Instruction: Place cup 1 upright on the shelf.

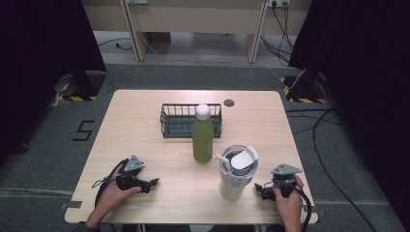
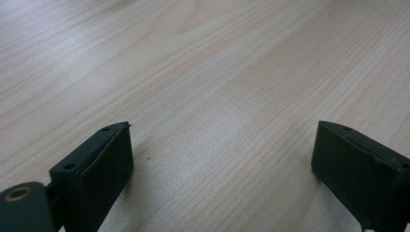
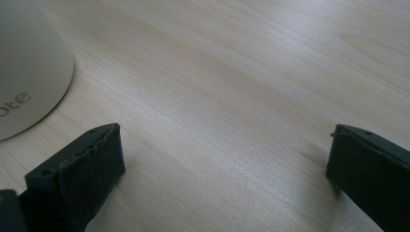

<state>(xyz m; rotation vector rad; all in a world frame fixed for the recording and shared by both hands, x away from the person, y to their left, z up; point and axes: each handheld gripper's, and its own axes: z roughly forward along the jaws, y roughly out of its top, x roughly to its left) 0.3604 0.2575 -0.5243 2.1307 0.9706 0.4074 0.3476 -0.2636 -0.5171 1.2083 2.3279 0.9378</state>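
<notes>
Right now the white tumbler [image 1: 234, 174] stands upright on the near right part of the counter [image 1: 145, 116], its lid carrying a flip tab and a white straw that leans toward the left; in the right gripper view its pale curved wall [image 3: 29, 72] shows at the upper left, just beside the left jaw but not touching it. The right gripper [image 1: 263, 189] rests low on the counter just to the tumbler's right, held in the person's right hand [image 1: 288, 200], and its jaws stand spread wide with only bare wood between them. Just behind the tumbler and slightly to its left stands the green bottle [image 1: 203, 135] with a white cap, and behind that a dark wire basket [image 1: 170, 121] that looks to hold nothing. The left gripper [image 1: 151, 183] lies well apart on the near left of the counter, its jaws likewise spread over bare wood [image 2: 217, 121]. As I judge it, nothing is grasped yet and the work is at its start, with the tumbler the likeliest first thing. The next move would call for swinging the right gripper toward the tumbler and squaring the open jaws around its body, which looks wide for them, before closing.
</notes>
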